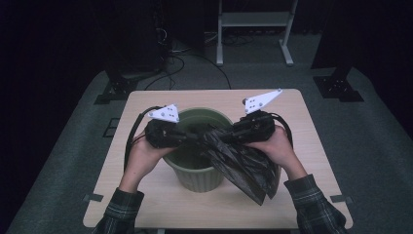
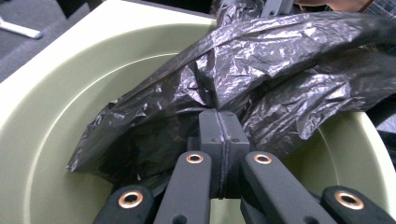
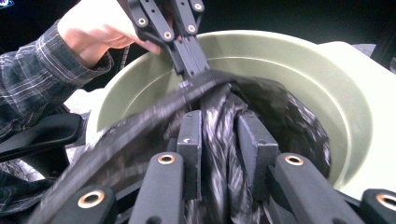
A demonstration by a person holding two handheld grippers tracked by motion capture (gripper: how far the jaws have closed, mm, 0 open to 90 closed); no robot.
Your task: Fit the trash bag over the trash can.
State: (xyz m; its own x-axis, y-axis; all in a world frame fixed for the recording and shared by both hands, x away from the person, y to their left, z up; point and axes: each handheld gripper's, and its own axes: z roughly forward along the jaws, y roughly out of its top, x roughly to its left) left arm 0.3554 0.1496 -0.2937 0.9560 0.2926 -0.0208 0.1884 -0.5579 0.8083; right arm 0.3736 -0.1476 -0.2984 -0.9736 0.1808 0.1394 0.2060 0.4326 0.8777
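Note:
A pale green round bin [image 1: 195, 181] stands mid-table. A crumpled black plastic bag [image 1: 243, 165] hangs over its right rim and reaches into it. My left gripper [image 1: 192, 137] comes in over the bin from the left; its jaws are pressed together on a fold of the bag [image 2: 261, 60] at their tips [image 2: 218, 114]. My right gripper [image 1: 220, 136] comes in from the right. Its jaws [image 3: 219, 116] stand apart, and a twisted, blurred strand of the bag [image 3: 285, 116] runs between them. The left gripper [image 3: 193, 70] pinches the bag's edge just ahead of the right one.
The bin's inside [image 2: 70, 93] is bare green plastic. Bare wooden tabletop [image 1: 146, 195] surrounds the bin. A plaid sleeve and hand [image 3: 102, 28] hold the left gripper. Beyond the table lie dark floor, cables and a metal stand [image 1: 253, 29].

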